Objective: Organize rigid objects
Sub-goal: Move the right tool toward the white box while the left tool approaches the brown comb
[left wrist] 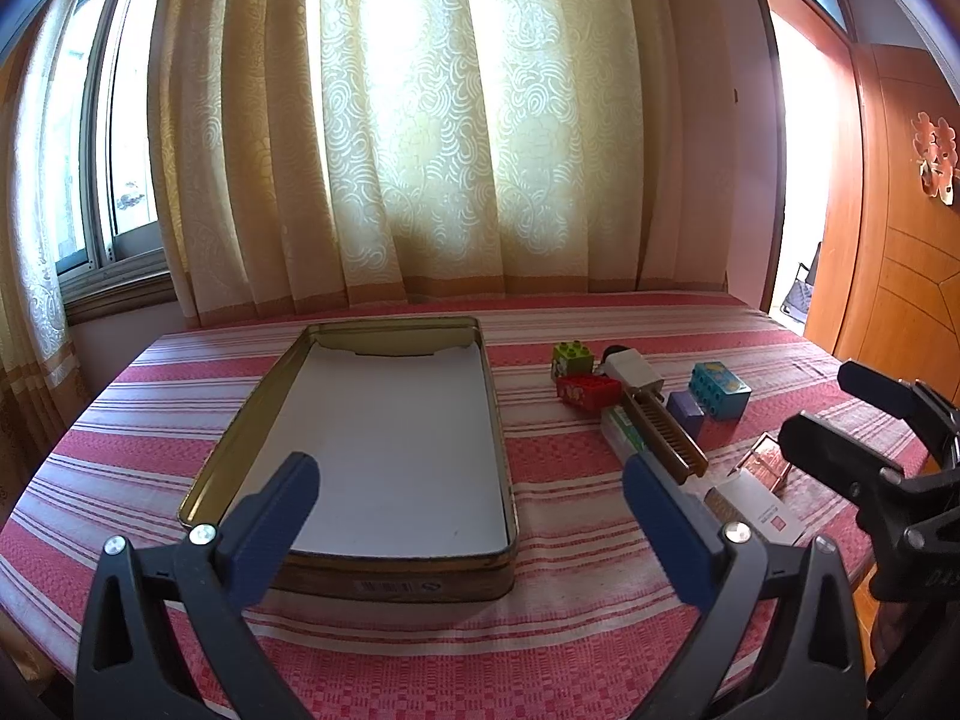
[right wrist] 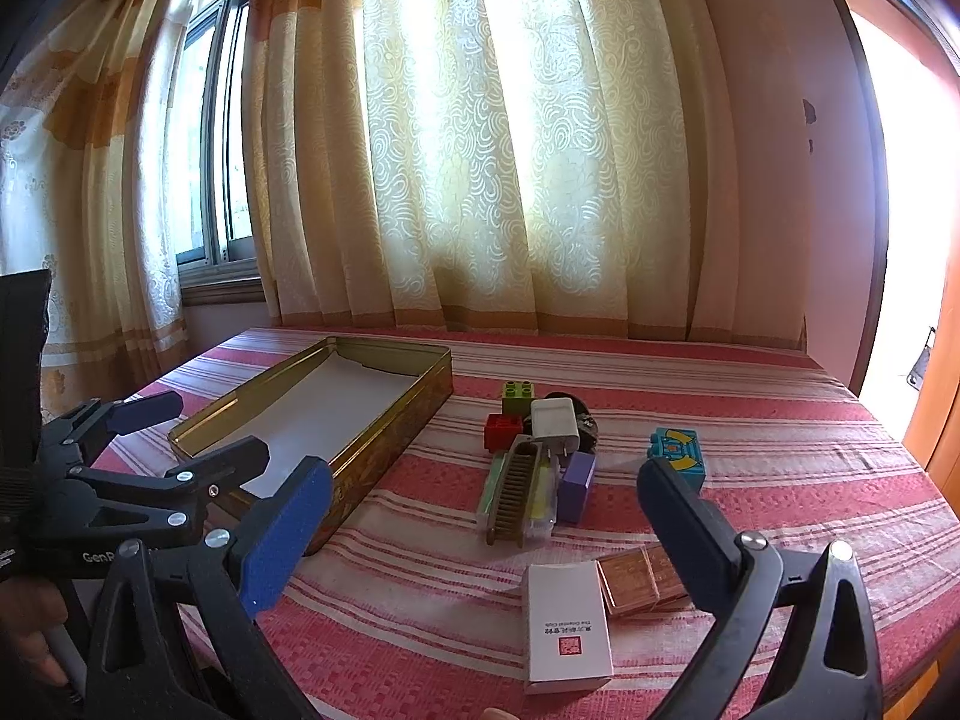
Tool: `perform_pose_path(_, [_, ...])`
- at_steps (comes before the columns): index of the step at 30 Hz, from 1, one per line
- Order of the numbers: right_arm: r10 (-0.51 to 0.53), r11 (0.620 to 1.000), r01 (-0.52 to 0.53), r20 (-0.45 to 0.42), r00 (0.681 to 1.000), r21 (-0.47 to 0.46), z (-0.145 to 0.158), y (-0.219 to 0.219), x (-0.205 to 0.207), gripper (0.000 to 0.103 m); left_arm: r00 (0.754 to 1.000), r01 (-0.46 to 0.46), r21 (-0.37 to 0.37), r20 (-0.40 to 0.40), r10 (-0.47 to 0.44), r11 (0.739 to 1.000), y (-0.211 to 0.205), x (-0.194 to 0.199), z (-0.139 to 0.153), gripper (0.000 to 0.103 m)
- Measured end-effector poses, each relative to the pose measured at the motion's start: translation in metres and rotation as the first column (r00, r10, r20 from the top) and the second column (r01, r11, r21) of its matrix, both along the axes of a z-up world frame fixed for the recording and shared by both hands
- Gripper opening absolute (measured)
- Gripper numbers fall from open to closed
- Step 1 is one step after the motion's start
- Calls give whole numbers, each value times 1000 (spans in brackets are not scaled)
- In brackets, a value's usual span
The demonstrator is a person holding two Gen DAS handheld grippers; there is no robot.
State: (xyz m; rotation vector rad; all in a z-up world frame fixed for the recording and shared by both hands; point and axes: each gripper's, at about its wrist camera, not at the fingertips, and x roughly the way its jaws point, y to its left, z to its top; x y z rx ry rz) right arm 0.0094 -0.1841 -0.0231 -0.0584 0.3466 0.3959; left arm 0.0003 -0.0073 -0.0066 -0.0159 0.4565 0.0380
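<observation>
Table point(right wrist: 690, 372) covered by a red-and-white striped cloth. Left of centre lies an open gold tin point(right wrist: 384, 432) lined white. At centre: green brick point(right wrist: 519, 396), red brick point(right wrist: 501, 431), white charger point(right wrist: 555, 420), comb point(right wrist: 516, 498), purple block point(right wrist: 577, 486), blue brick point(right wrist: 677, 450). Lower right: white card box point(right wrist: 567, 624) touching a copper-coloured case point(right wrist: 639, 579).

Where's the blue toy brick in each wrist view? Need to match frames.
Left wrist: blue toy brick right of centre, far side of the clutter, beyond the purple block.
Right wrist: blue toy brick right of centre, just above the right tongs' right finger.
Shared landmark: the open gold tin, left of the brick in both.
</observation>
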Motion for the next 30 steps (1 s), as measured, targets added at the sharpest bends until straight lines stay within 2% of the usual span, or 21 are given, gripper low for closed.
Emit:
perform_pose_path(22, [-19, 1000, 19, -29, 999, 3, -9, -10, 5, 102, 999, -6, -3, -34, 6, 1000, -3, 9, -14, 103])
perform_pose_path(30, [-68, 998, 68, -61, 996, -7, -27, -24, 14, 102, 998, 11, -5, -61, -12, 1000, -11, 16, -25, 103])
